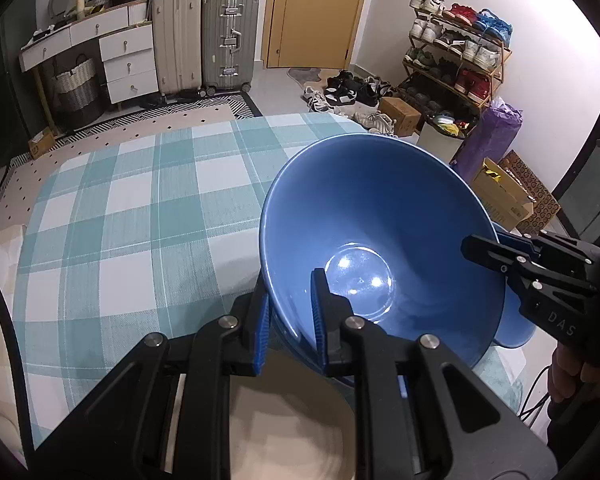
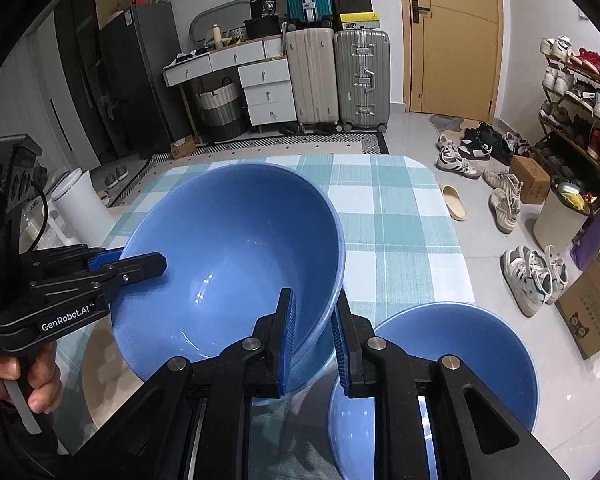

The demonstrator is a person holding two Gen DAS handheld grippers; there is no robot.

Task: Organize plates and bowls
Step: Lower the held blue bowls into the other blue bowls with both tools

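A large blue bowl (image 1: 380,240) is held over the worktop (image 1: 132,208), which is covered by a teal and white checked cloth, and both grippers grip its rim from opposite sides. The left gripper (image 1: 290,320) has its fingers (image 1: 318,312) narrowed onto the near rim of the bowl, one blue pad outside the wall and one inside. In the left wrist view the right gripper (image 1: 496,254) reaches in from the right and meets the bowl's right rim. In the right wrist view the same large blue bowl (image 2: 236,256) fills the middle, tilted so its glossy inside faces the camera, and the right gripper (image 2: 314,344) pinches the near right part of its rim between its two blue-lined fingers (image 2: 288,340). The left gripper (image 2: 140,266) comes in from the left there, held by a hand (image 2: 28,376) at the lower left. A second blue bowl (image 2: 460,360) sits just to the right of the held one, low and near, partly behind the right gripper's body. A pale round mat or plate (image 1: 292,412) lies below the left gripper, near the worktop's near edge. Beyond the far side stand suitcases (image 2: 340,80), white drawers (image 2: 266,92) and a shoe rack (image 1: 456,56).
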